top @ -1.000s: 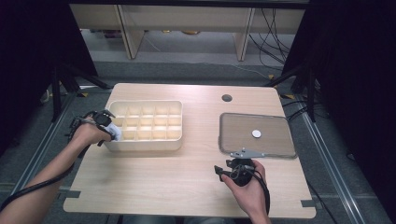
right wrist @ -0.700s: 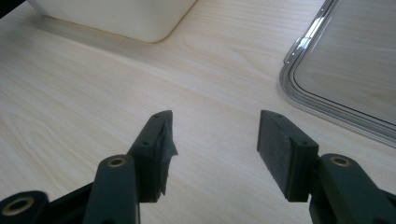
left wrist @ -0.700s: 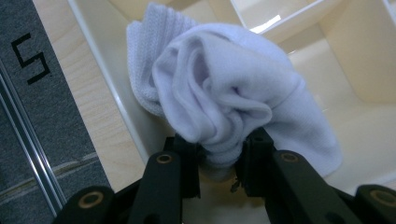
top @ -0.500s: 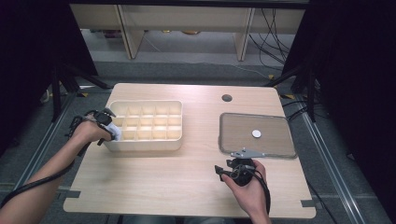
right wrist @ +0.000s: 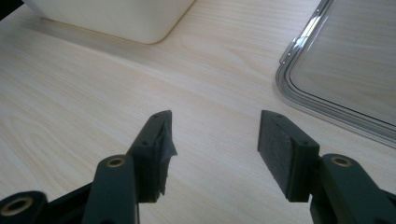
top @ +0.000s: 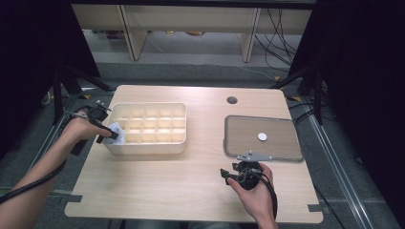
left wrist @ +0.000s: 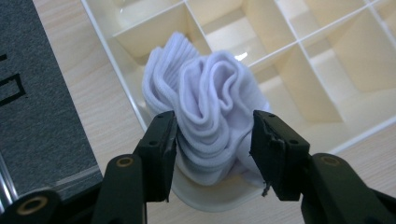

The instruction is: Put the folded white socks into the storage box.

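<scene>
While its lower folds are hidden inside the corner compartment of the divided box (left wrist: 327,56), the white sock (left wrist: 210,116) sits between the left gripper (left wrist: 212,149), whose jaws have just been opening and stand apart. Farther off, the right gripper (right wrist: 212,154) hovers open over the bare counter (right wrist: 93,93).

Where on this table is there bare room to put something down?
Bare wood lies between the box and the lid, and along the near edge left of the right gripper. The box's left end is crowded by the left gripper and sock.
</scene>
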